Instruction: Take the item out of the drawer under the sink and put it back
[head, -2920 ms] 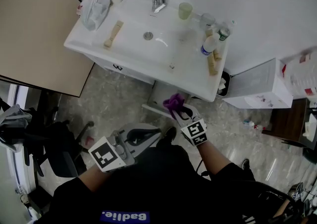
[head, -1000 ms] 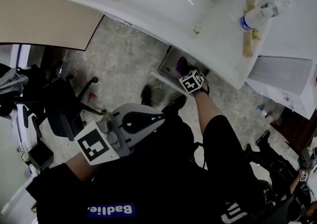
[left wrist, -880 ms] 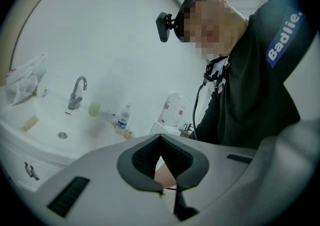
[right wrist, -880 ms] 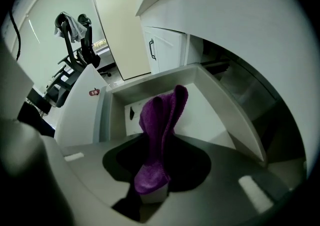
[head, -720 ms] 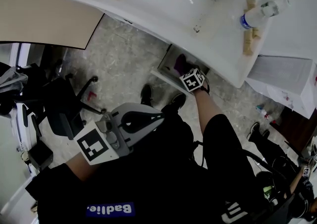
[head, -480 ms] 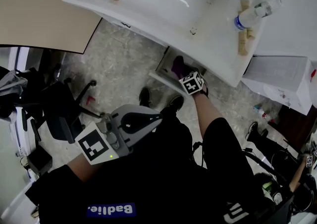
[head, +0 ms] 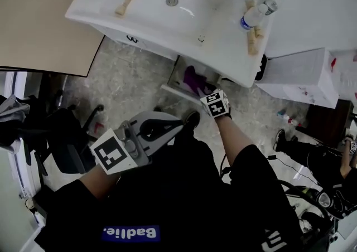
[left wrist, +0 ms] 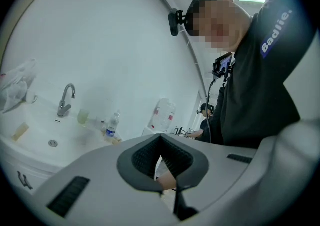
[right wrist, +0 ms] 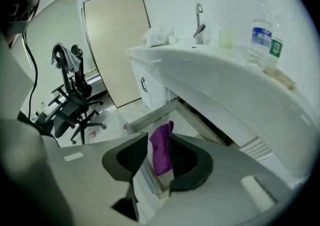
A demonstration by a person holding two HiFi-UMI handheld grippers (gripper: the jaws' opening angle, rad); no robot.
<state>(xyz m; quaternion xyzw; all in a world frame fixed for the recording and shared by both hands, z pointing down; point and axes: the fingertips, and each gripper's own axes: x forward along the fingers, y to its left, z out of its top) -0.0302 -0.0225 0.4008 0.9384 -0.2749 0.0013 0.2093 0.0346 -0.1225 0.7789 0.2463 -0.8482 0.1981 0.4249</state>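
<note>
Closest to the body, the left gripper (left wrist: 160, 139) is closed, its pads meeting at the tips with nothing between them. Farther out, the right gripper (right wrist: 159, 145) tilts downward. Its jaws have just been opening and stand apart, pressing on nothing. Just beyond and below its tips, the purple item (head: 192, 78) lies in the open drawer (head: 174, 91), seen through the gap between the jaws. Beyond the drawer is the white sink (head: 146, 15), with a water bottle (head: 252, 15) on its far right.
</note>
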